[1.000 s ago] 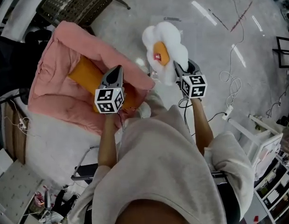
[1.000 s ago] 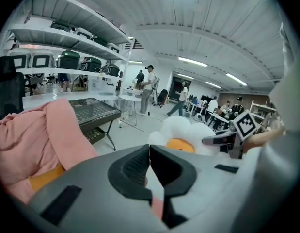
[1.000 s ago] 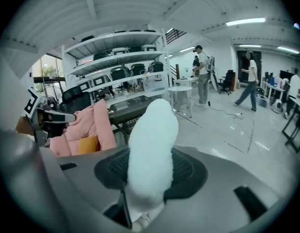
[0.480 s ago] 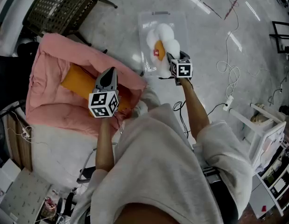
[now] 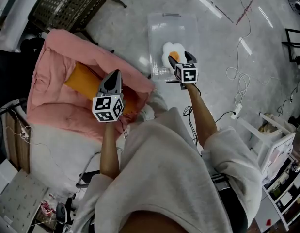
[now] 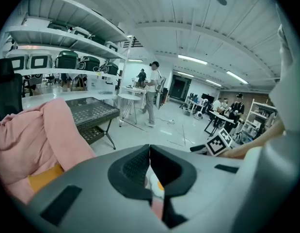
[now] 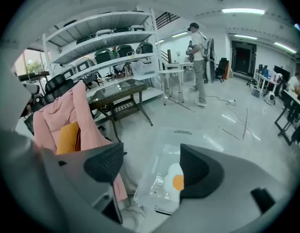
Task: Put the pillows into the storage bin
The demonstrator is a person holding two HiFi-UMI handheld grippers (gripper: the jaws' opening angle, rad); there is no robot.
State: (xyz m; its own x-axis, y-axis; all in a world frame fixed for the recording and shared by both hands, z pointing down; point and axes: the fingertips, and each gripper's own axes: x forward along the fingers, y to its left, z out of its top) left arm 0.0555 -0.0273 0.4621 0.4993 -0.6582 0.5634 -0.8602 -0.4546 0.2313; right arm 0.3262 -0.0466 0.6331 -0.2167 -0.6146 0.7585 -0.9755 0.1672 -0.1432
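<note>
A white fried-egg pillow [image 5: 170, 53] [image 7: 174, 180] lies inside the clear storage bin [image 5: 158, 28] [image 7: 152, 176] on the floor. My right gripper [image 5: 178, 58] [image 7: 152, 166] hovers just above it. Its jaws have just been opening and stand apart, with nothing pressed between them. An orange pillow [image 5: 82, 81] [image 7: 67, 137] rests on a pink quilt [image 5: 55, 57] [image 6: 33, 140] at the left. My left gripper [image 5: 116, 75] [image 6: 150, 161] is over the quilt's right edge, jaws shut and holding nothing.
A dark wire-mesh table [image 5: 67, 1] [image 6: 91, 113] stands beyond the quilt. White cables [image 5: 239, 84] trail over the floor at the right, near a white shelf unit [image 5: 268, 142]. A white fluffy cover [image 5: 57, 152] lies below the quilt. People stand far off [image 7: 198, 64].
The right gripper came down over the bin with the egg pillow, its jaws opened, and the pillow now lies in the bin. The left gripper stayed over the quilt.
</note>
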